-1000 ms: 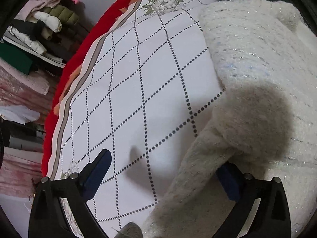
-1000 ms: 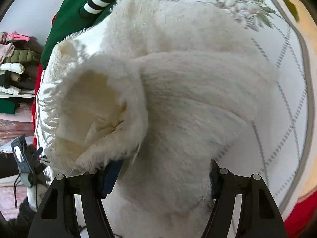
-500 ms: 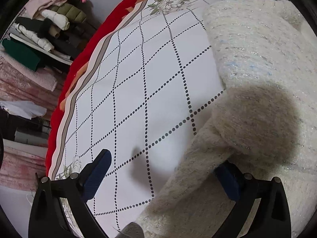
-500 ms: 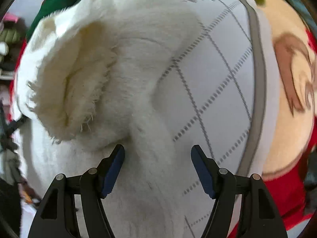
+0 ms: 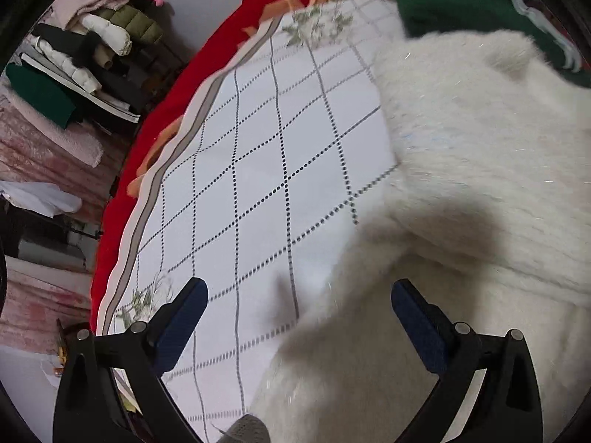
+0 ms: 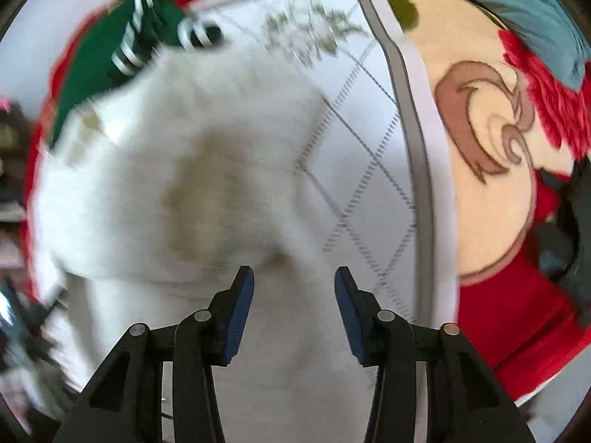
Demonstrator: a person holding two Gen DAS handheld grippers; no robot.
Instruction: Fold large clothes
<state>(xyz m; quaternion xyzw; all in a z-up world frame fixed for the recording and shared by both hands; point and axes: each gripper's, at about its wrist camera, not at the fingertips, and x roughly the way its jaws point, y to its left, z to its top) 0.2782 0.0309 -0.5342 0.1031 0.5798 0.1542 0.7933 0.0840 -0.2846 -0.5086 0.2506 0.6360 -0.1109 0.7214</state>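
A fluffy white knitted garment lies on a white bedsheet with a dotted diamond grid. In the left wrist view it fills the right side and a sleeve runs toward the bottom. My left gripper is open, with the sleeve's edge between its blue pads. In the blurred right wrist view the same garment fills the left and centre. My right gripper is partly open just above a strip of the white fabric, which lies between its fingers. Nothing is clamped.
A green garment with white stripes lies beyond the white one; it also shows in the right wrist view. A red blanket borders the sheet. Stacked clothes sit past the left bed edge. A teal cloth lies top right.
My right gripper has narrowed and swung right and down along the garment; the raised fluffy fold now lies flatter. My left gripper stays wide open, with a slight shift of view.
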